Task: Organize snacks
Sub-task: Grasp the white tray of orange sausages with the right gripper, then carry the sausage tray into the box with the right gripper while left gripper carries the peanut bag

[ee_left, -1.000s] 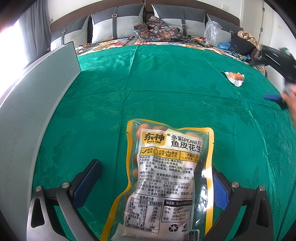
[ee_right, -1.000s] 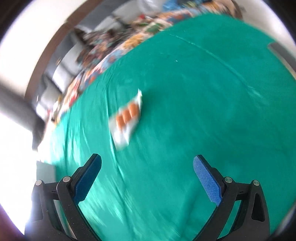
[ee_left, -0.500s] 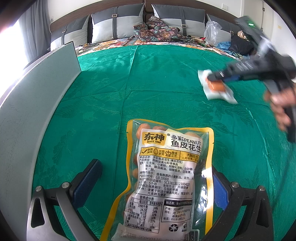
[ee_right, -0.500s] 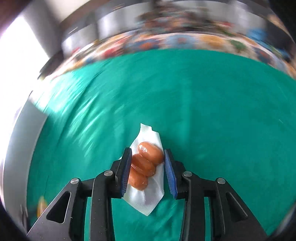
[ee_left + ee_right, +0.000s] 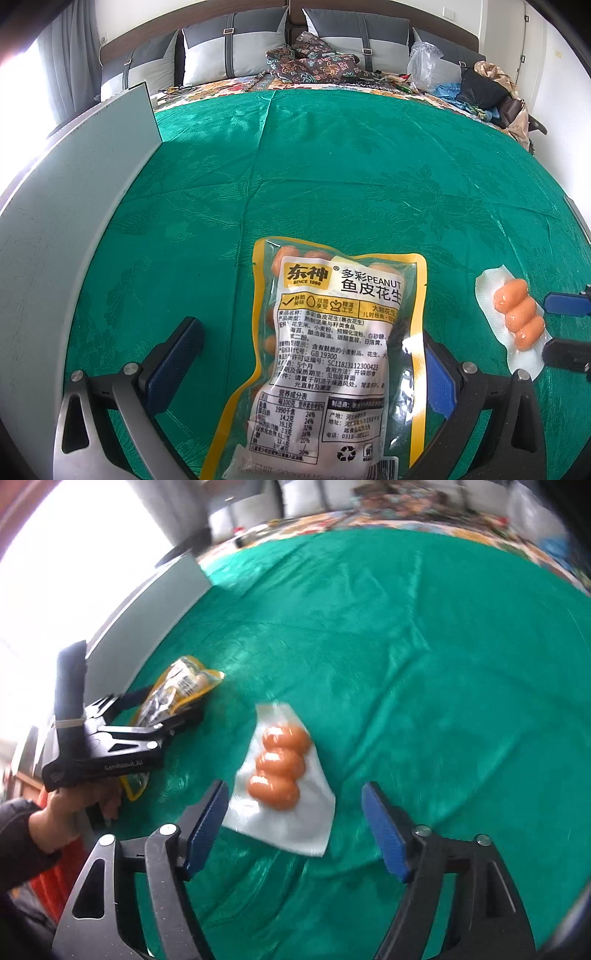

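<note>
A yellow-edged peanut bag (image 5: 332, 354) lies on the green cloth between the wide-open fingers of my left gripper (image 5: 310, 365); it also shows in the right wrist view (image 5: 177, 696). A clear vacuum pack of three small sausages (image 5: 282, 775) lies flat on the cloth just in front of my right gripper (image 5: 295, 830), which is open and empty. In the left wrist view the sausage pack (image 5: 517, 317) lies to the right of the peanut bag, with the right gripper's blue fingertips (image 5: 565, 304) at its right side.
A grey board (image 5: 66, 229) stands along the left edge of the green cloth (image 5: 332, 166). Pillows (image 5: 236, 48), patterned bedding and a plastic bag (image 5: 424, 64) lie at the far end. My left hand and gripper body (image 5: 96, 746) sit left of the sausage pack.
My right gripper picked up the sausage pack, carried it over beside the peanut bag, set it on the cloth and opened. The left gripper and peanut bag have not moved.
</note>
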